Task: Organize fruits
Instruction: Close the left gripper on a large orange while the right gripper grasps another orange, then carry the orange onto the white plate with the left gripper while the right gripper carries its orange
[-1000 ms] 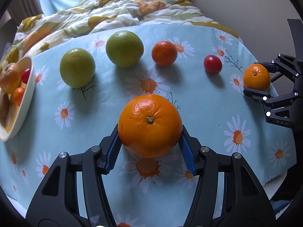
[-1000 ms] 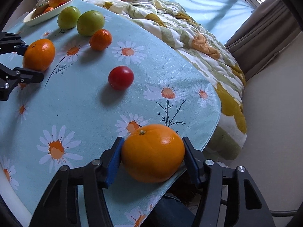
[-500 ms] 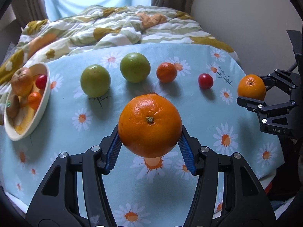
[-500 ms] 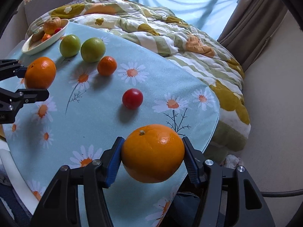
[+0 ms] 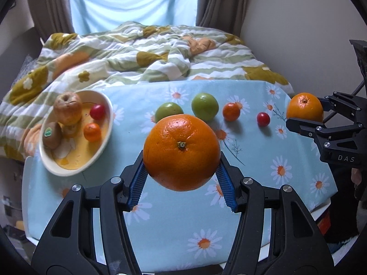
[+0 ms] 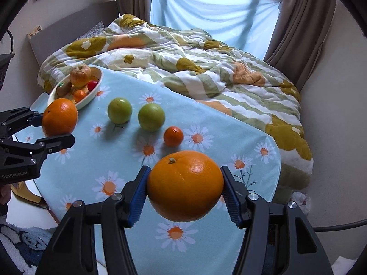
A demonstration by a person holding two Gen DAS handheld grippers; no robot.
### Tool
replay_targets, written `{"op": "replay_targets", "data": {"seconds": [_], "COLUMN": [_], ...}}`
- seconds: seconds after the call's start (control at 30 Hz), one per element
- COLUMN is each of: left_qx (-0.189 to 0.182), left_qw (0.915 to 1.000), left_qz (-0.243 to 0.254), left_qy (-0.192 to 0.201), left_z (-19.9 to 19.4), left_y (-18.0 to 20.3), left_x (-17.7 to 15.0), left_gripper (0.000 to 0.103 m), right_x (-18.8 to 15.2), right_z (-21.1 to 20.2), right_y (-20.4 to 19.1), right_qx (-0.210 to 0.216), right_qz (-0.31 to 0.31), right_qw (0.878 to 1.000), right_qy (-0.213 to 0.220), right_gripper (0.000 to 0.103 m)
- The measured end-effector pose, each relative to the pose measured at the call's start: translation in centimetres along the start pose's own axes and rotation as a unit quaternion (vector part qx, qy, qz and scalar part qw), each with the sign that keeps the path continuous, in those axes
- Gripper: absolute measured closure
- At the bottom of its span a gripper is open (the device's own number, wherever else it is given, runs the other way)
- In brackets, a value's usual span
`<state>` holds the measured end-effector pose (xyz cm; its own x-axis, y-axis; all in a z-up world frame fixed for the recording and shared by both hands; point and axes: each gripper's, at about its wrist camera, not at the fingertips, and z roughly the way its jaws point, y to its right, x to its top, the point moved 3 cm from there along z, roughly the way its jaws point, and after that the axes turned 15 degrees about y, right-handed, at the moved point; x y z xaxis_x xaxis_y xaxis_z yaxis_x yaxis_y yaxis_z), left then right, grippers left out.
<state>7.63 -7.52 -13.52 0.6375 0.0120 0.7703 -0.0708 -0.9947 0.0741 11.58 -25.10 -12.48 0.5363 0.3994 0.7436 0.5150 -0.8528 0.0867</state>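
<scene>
Judging from the layout, the sorting is partly done. A large orange (image 5: 181, 152) is pinched by the left gripper (image 5: 181, 160) above the desk (image 5: 172, 220), and a second orange (image 6: 185, 185) is pinched by the right gripper (image 6: 185, 192) over the desk's right end. Already gathered in the bowl (image 5: 104, 146) are an apple (image 5: 67, 108), a kiwi (image 5: 51, 135), a cherry tomato (image 5: 97, 111) and a small mandarin (image 5: 92, 132). Left on the cloth are two green fruits (image 5: 204, 106), a mandarin (image 5: 231, 111) and a red tomato (image 5: 263, 119), well apart from the bowl.
</scene>
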Motion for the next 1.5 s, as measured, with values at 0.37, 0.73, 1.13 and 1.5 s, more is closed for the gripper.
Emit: {"op": "replay_targets", "data": {"seconds": [0.37, 0.73, 1.13, 1.5], "left_qx": [0.005, -0.005, -0.038, -0.043], "left_qw": [1.0, 0.9999, 0.9978, 0.995], "left_qz": [-0.005, 0.007, 0.038, 0.07], "left_qy": [0.004, -0.012, -0.038, -0.057], "left_z": [-2.7, -0.9, 5.1, 8.4], "left_y": [-7.9, -16.4, -21.3, -21.3], "left_x": [0.9, 0.3, -0.3, -1.7], "left_gripper": [0.04, 0.04, 0.04, 0.037], "right_x": [3.8, 6.3, 8.0, 8.0], "right_z": [0.8, 3.7, 7.8, 9.5], "right_y": [-7.0, -13.1, -17.5, -17.7], "right_qx": [0.016, 0.004, -0.014, -0.022], "right_qz": [0.035, 0.071, 0.108, 0.114], "right_qw": [0.999, 0.997, 0.994, 0.993], "right_qy": [0.012, 0.014, 0.016, 0.003], "right_gripper": [0.047, 0.047, 0.047, 0.047]}}
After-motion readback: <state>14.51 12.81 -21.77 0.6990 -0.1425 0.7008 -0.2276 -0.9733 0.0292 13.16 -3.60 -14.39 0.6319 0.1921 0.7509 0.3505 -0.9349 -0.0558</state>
